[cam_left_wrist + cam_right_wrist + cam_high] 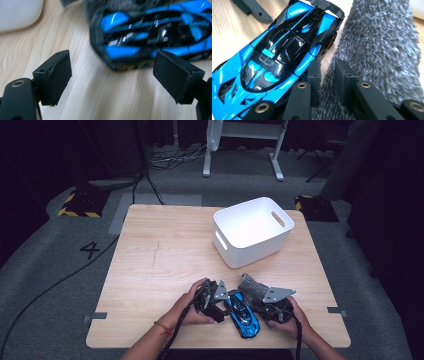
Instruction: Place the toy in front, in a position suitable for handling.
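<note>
A white bin [252, 231] with handle slots stands on the far right part of the wooden table [160, 260]. Beyond the table, cables [170, 155] lie on grey floor, beside what may be a white desk frame [240, 145].

In the left gripper view the blue toy car [152, 37] is blurred and cut off at the upper right edge, while in the right gripper view the grey fuzzy cloth [379, 50] runs off the top and bottom edges.
</note>
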Tool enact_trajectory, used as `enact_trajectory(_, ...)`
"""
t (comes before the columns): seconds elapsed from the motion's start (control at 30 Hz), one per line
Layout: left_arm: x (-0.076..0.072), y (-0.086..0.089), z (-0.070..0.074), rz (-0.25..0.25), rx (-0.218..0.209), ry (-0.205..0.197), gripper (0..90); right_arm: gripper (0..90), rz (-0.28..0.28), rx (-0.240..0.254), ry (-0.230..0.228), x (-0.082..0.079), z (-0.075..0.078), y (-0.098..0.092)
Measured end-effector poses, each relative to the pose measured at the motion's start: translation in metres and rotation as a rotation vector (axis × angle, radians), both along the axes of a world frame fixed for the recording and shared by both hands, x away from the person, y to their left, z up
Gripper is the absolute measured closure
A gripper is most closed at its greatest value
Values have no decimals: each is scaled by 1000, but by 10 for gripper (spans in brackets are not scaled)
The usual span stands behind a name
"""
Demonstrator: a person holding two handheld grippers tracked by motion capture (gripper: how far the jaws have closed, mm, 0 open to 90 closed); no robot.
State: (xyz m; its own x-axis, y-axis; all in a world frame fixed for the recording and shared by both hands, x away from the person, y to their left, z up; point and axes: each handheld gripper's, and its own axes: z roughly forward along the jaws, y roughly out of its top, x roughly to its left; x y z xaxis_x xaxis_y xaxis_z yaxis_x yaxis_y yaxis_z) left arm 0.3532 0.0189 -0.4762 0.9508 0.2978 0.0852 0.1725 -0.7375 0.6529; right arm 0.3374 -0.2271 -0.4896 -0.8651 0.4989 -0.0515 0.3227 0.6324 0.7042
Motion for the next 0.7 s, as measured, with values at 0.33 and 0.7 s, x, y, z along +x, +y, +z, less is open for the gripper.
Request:
enact_trajectory(0.33,23,-7,6,81,-77,139,368,780,29,-7,3,3,-1,0)
enact_trajectory(0.7,29,4,5,101,-57,122,732,747,24,-25,-10,4,3,-11)
